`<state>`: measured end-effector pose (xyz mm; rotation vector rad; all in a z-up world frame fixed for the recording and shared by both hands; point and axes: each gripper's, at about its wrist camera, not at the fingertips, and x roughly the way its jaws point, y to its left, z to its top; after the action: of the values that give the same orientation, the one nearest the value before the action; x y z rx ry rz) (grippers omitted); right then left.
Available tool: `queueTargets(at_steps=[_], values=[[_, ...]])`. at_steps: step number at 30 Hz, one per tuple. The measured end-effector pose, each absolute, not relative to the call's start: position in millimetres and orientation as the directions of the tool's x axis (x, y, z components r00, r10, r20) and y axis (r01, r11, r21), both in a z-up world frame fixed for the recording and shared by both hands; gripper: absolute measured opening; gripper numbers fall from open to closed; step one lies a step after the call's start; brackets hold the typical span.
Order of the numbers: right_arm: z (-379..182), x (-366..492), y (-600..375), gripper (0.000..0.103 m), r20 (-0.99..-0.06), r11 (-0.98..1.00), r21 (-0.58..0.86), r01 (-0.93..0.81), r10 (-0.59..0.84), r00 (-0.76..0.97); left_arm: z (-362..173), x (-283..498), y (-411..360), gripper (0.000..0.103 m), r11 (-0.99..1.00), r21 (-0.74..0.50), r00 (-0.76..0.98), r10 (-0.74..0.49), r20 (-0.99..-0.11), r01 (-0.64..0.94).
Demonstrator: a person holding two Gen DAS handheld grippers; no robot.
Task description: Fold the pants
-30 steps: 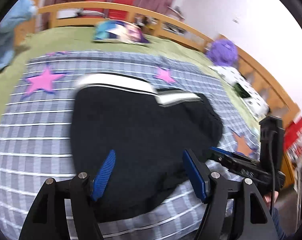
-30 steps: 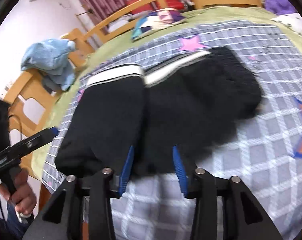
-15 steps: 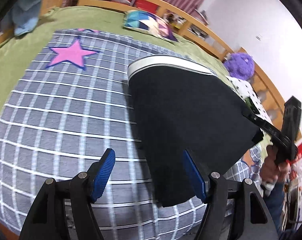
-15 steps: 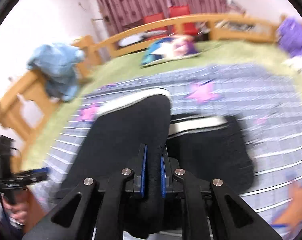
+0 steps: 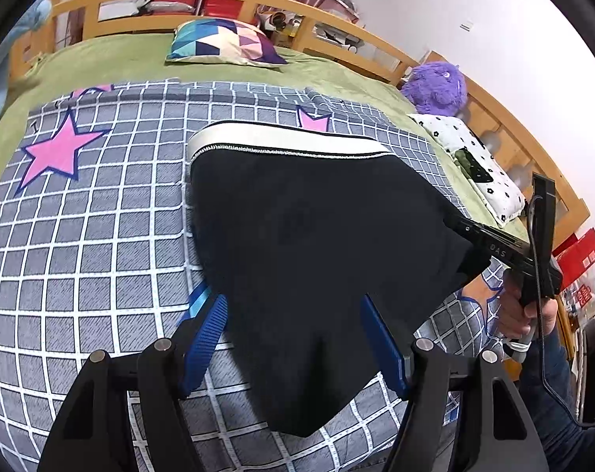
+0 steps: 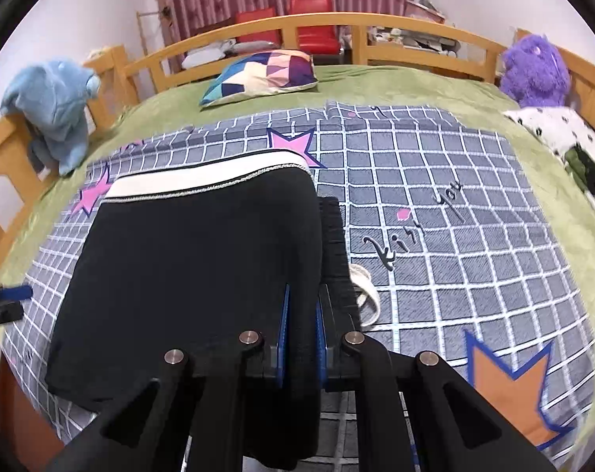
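Right claw (image 6: pixel 300 338) is clamped on the black pants (image 6: pixel 195 275): its two blue pads are pressed together with a fold of dark cloth squeezed between them, at 6 o'clock in its own view. From that pinch the pants spread up and toward 10 o'clock, folded into a broad panel with the white waistband (image 6: pixel 203 181) along the far edge at about 11 o'clock. A strip of the lower layer shows just beside the pinch at 1 o'clock, with a pale loop of cord next to it.

Left claw (image 5: pixel 293 338) stands with its pads wide apart. The pants (image 5: pixel 309 244) lie between and ahead of those pads, the bottom edge hanging down between them toward 6 o'clock; whether a pad touches the cloth I cannot tell. At 3 o'clock in this view the right claw (image 5: pixel 460 228) bites the panel's corner.

Beneath the pants lies a grey checked blanket (image 5: pixel 100 244) with pink stars, spread over a green bed cover (image 5: pixel 112 59). A patchwork pillow (image 6: pixel 262 74) sits at 12 o'clock, a purple plush toy (image 6: pixel 535 70) at 2 o'clock, a blue plush toy (image 6: pixel 53 106) at 10 o'clock on the wooden bed rail (image 6: pixel 336 23).
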<state>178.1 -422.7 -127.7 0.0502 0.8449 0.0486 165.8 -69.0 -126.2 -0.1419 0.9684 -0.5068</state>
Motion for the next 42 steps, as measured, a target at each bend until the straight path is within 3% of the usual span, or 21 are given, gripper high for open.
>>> queueTargets(at_steps=[6,8,10,14,17,19,21,26,29,33,36,39,42], values=[[-165,180,-442,0.015,-0.802,0.995,0.098,0.014,0.07,0.594,-132,165,-75,0.068,0.874,-0.337,0.442,-0.471,-0.763,0.35],[-158,173,-436,0.018,-0.813,0.999,0.034,0.021,0.015,0.583,-133,164,-76,0.068,0.875,-0.331,0.436,-0.467,-0.769,0.353],[-142,161,-434,0.018,-0.789,0.999,0.003,0.039,-0.022,0.614,-133,159,-80,0.068,0.873,-0.32,0.446,-0.468,-0.763,0.368],[-123,134,-421,0.018,-0.707,0.996,0.084,-0.003,0.062,0.705,-159,146,-93,0.068,0.886,-0.288,0.436,-0.436,-0.787,0.364],[-160,132,-410,0.018,-0.749,0.999,0.042,-0.017,0.042,0.661,-207,133,-106,0.071,0.918,-0.163,0.422,-0.318,-0.849,0.363],[-196,134,-415,0.017,-0.813,0.999,0.049,0.016,0.03,0.581,-220,131,-97,0.072,0.912,-0.225,0.38,-0.354,-0.854,0.344],[-212,125,-420,0.017,-0.822,0.997,0.07,0.034,0.038,0.568,-213,134,-82,0.069,0.884,-0.342,0.31,-0.437,-0.844,0.318],[-160,113,-423,0.018,-0.765,0.995,0.095,0.013,0.065,0.641,-165,128,-65,0.068,0.871,-0.296,0.436,-0.459,-0.774,0.392],[-137,124,-422,0.026,-0.7,0.991,0.132,-0.002,0.094,0.707,-168,142,-71,0.068,0.881,-0.28,0.441,-0.439,-0.783,0.38],[-142,166,-411,0.027,-0.72,0.994,0.106,0.0,0.077,0.689,-181,169,-82,0.067,0.9,-0.26,0.42,-0.398,-0.815,0.349],[-143,192,-407,0.049,-0.718,0.997,0.077,-0.002,0.057,0.693,-167,191,-74,0.067,0.904,-0.3,0.488,-0.419,-0.766,0.304],[-177,231,-408,0.039,-0.787,0.999,-0.033,0.034,-0.047,0.616,-167,209,-70,0.067,0.897,-0.349,0.513,-0.442,-0.736,0.271],[-187,237,-415,0.039,-0.794,1.0,-0.019,-0.014,-0.007,0.608,-197,231,-83,0.069,0.926,-0.285,0.438,-0.369,-0.82,0.246]])
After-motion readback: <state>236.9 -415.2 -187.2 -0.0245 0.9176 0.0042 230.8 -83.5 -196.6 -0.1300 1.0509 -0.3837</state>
